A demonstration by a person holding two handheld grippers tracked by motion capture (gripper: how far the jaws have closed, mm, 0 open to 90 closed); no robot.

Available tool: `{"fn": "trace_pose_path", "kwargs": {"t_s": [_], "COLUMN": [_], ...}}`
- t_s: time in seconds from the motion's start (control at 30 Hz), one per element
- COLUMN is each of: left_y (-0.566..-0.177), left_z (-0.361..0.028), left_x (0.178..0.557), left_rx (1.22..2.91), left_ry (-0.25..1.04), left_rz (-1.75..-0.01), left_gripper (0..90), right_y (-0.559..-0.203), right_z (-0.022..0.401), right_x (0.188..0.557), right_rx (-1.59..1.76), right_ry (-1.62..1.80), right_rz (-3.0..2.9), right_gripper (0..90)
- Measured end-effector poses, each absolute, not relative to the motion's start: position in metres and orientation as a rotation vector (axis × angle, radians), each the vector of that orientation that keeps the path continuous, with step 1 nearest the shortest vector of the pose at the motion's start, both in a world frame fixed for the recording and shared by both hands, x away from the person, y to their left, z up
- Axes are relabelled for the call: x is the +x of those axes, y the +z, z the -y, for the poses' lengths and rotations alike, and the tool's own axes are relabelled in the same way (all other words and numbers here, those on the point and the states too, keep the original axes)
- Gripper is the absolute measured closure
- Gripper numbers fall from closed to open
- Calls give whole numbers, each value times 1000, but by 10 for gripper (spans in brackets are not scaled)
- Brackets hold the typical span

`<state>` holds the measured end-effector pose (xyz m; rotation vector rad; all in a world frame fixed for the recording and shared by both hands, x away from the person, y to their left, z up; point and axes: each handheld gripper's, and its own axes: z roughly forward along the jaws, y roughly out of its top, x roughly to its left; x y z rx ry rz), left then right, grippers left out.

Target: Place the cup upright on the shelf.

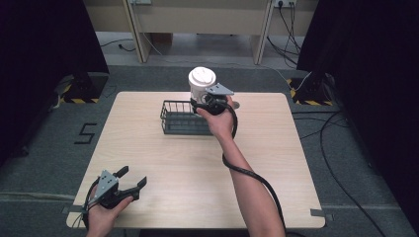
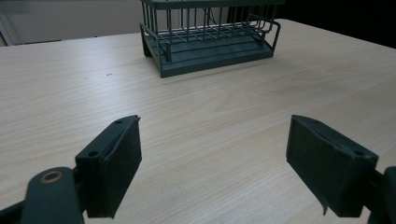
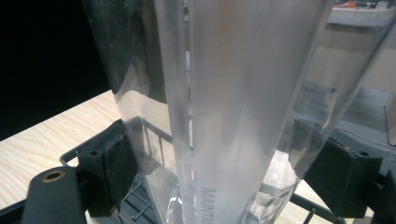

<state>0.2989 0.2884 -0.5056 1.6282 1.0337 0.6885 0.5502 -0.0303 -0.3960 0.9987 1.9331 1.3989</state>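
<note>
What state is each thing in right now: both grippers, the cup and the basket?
Left gripper: open, holding nothing, low over the near left table corner.
Right gripper: shut on the cup, held above the basket's right end.
Clear plastic cup with a white lid: upright, lid on, lifted off the table.
Dark green wire basket: upright on the light wooden table, nothing visible inside.

High view looks fwd and down over the whole table (image 1: 197, 168). Left gripper view sits low near the tabletop, facing the wire basket (image 2: 210, 37), also seen from above. Right gripper view looks from v. close at a translucent cup (image 3: 233, 93).
</note>
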Motion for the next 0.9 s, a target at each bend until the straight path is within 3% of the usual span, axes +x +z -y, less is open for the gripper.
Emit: {"fn": "trace_pose_path", "kwargs": {"t_s": [0.9], "left_y": [-505], "left_z": [-287], "left_x": [300], "left_rx": [1630], "left_ry": [686], "left_rz": [-1027], "left_gripper": [176], "right_y": [-423], "right_z": [14], "right_x": [562], "right_rx": [1046], "right_ry": [1346], "right_rz": [-1980], "right_gripper": [184]}}
